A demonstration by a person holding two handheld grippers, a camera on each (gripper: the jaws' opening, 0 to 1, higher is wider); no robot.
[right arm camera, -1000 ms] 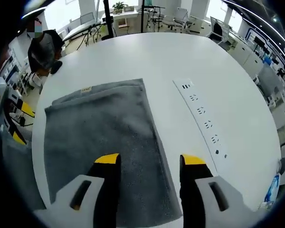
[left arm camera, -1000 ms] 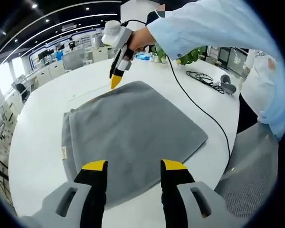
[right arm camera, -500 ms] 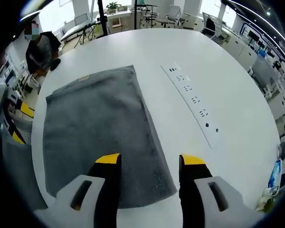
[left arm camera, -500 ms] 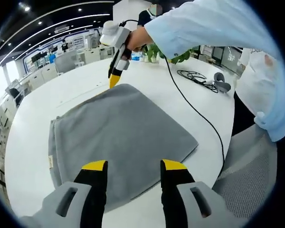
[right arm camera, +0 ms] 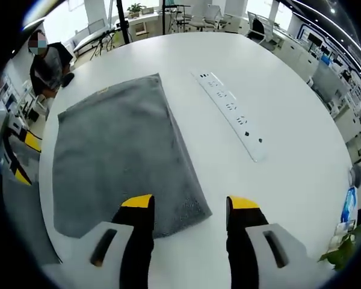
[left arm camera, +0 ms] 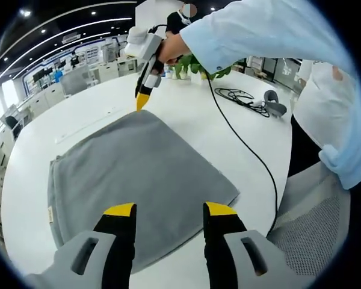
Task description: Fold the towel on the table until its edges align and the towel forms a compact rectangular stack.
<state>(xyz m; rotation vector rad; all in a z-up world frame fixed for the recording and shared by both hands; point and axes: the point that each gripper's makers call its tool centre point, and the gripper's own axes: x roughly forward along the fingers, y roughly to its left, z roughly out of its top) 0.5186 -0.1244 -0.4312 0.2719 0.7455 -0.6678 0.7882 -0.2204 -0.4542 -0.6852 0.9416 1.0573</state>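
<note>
Towel (right arm camera: pixel 117 153) edges roughly aligned, table (right arm camera: pixel 277 198) open

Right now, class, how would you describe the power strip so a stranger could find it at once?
Start at the round white table, then the grey towel on it. Beside the towel's long edge, apart from it, lies the power strip: a long, flat white bar with rows of sockets.

Both views look down on the towel (left arm camera: pixel 135 174) (near, from opposite corners).
</note>
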